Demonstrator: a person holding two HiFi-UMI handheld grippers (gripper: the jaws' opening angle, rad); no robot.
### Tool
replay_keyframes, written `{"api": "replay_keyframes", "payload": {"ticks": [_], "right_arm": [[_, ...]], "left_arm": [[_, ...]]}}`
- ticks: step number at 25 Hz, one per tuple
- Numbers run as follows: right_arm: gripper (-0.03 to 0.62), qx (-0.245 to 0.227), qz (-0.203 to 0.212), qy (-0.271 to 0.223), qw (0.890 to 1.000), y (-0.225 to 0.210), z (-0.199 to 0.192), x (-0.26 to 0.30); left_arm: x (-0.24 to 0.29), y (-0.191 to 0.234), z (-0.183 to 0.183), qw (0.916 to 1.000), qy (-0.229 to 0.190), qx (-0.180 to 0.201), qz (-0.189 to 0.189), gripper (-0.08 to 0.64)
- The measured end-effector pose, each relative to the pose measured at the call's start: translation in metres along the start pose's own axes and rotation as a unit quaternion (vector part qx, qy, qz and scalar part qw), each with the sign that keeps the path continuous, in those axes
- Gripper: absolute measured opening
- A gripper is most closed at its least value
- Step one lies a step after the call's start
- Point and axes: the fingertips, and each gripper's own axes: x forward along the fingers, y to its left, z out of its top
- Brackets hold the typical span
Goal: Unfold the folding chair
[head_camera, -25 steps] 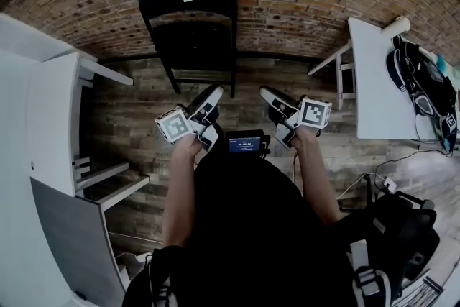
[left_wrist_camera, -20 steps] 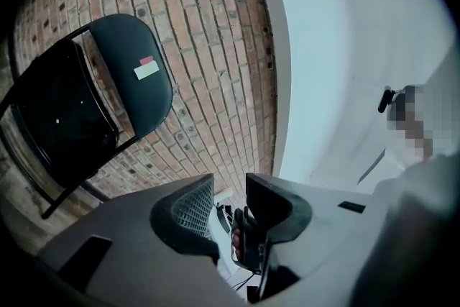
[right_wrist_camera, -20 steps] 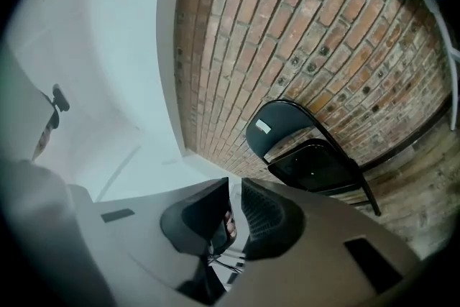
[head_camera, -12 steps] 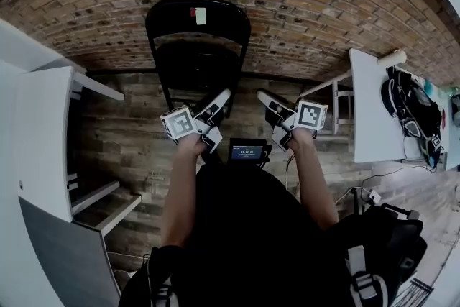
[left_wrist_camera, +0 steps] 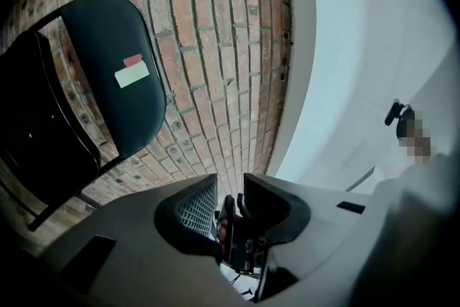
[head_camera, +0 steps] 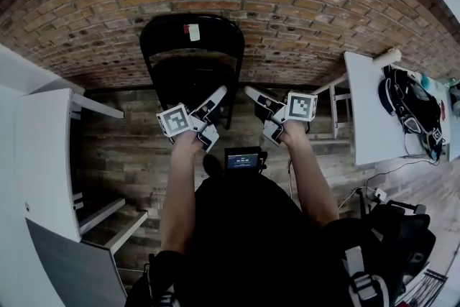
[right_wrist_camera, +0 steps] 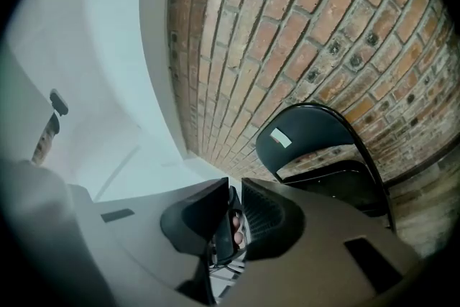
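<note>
L tongs [head_camera: 218, 92]: jaws closing, narrow gap left, nothing btw them. R tongs [head_camera: 251, 93]: pressed together, empty. Both pointed abt 12 o'clock in head view, twd the brick wall [head_camera: 302, 3]. The folding chair [head_camera: 192, 47] stood folded and upright against that wall, long axis vertical. It lay at 11 o'clock from L tongs, near, and at 10 o'clock from R tongs, farther off. L tongs were nearer, so prob. first onto the frame. No contact seen.
</note>
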Motion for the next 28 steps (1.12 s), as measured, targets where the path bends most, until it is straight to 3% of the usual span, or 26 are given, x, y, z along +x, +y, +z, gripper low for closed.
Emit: {"api": "replay_keyframes", "payload": {"ticks": [6, 8, 11, 14, 16, 20, 28], "right_arm": [[0.04, 0.013, -0.01, 0.001, 1.0, -0.013, 0.007, 0.0], [0.052, 0.004, -0.018, 0.011, 1.0, -0.018, 0.01, 0.004], [0.091, -0.055, -0.077, 0.057, 0.994, -0.036, 0.004, 0.009], [0.092, -0.135, -0.134, 0.092, 0.977, -0.046, 0.006, 0.013], [0.092, -0.159, -0.147, 0.103, 0.971, -0.047, 0.009, 0.018], [0.092, -0.137, -0.136, 0.106, 0.975, -0.048, 0.009, 0.026], [0.095, -0.137, -0.142, 0.113, 0.974, -0.061, 0.026, 0.032]], "left_arm": [[0.004, 0.001, 0.0, 0.9998, -0.01, 0.002, -0.015, 0.127], [0.004, 0.009, -0.002, 0.9999, -0.01, -0.003, -0.005, 0.127], [-0.001, 0.023, -0.002, 0.9997, -0.009, -0.006, 0.02, 0.127], [-0.001, 0.029, 0.004, 0.9992, 0.0, 0.024, 0.03, 0.127], [-0.001, 0.032, 0.009, 0.9989, 0.001, 0.04, 0.026, 0.127], [-0.005, 0.042, 0.016, 0.9996, -0.012, 0.018, 0.017, 0.127], [-0.007, 0.073, 0.025, 0.9988, -0.037, -0.015, 0.027, 0.129]]}}
